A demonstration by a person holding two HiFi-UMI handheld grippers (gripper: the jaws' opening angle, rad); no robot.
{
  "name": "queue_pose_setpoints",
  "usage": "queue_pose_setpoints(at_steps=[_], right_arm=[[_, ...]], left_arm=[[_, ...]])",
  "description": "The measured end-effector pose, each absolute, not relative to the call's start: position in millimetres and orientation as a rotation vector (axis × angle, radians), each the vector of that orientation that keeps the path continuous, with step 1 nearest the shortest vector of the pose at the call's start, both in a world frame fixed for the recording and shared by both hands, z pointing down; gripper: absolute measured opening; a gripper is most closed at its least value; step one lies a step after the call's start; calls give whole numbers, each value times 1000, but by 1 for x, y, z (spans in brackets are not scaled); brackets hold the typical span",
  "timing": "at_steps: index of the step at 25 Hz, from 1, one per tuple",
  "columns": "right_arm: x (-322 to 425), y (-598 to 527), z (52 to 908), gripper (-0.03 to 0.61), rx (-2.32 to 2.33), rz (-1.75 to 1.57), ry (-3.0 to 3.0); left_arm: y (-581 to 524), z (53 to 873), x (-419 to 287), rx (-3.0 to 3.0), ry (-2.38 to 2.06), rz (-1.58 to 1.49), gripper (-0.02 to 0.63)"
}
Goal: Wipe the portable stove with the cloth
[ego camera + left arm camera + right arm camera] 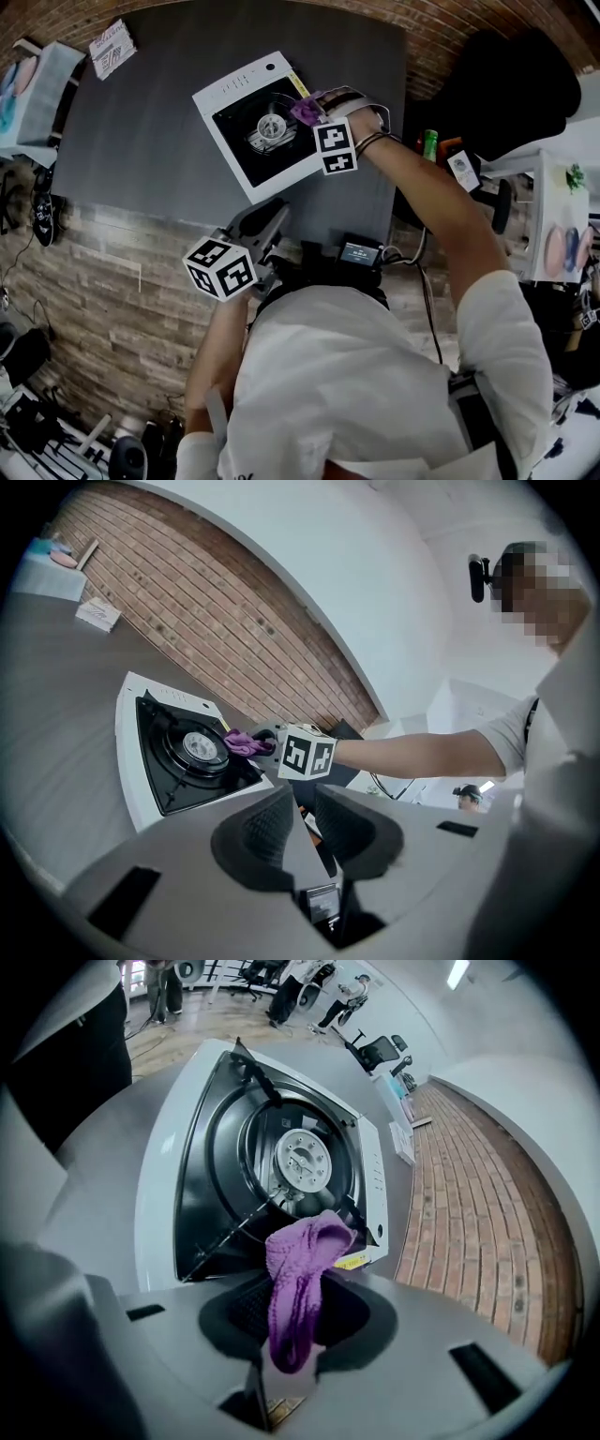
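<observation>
Stove [231,90] sits tilted on the dark table [141,150], its near corner close to the table's near edge. The cloth [307,110] hangs over its right side, beside the burner [270,127].

Two things could go wrong, as I judge it. The purple cloth is only pinched in a bunch, so a stroke across the black top could catch it on the metal pot supports around the burner and drag it out of the grip. The stove is also unbraced (nothing holds it down), so a firm push toward the near side might slide it to the edge.

The right gripper [295,1321] is clamped on the cloth. Its pads are close together, with a fold of fabric squeezed between them and a loose lump standing out past the tips above the stove's right rim. I cannot tell whether the cloth touches the surface.

The left gripper [302,819] is held back at the near side, well apart from the stove. Its pads are a narrow gap apart with nothing between them.
</observation>
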State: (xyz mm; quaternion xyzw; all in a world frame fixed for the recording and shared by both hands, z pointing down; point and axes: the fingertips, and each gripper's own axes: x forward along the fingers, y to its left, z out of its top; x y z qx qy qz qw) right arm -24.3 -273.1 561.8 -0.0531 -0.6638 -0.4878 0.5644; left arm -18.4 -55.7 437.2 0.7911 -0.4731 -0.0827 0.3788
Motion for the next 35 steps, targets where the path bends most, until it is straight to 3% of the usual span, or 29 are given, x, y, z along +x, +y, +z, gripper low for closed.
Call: queue_pose_setpoints(at_steps=[15,25,35], right_arm=[[10,-251,545,106,-52,-903,-1737],[33,-297,522,106,173,-629,-2049],[3,-341,562,107,151,-377,-2209]], left_arm=[[-45,447,-11,2052,-1133,-190,67],[-84,438,10,2034,-1196,-153,67],[-97,448,17,1931,-1305,-97,67]])
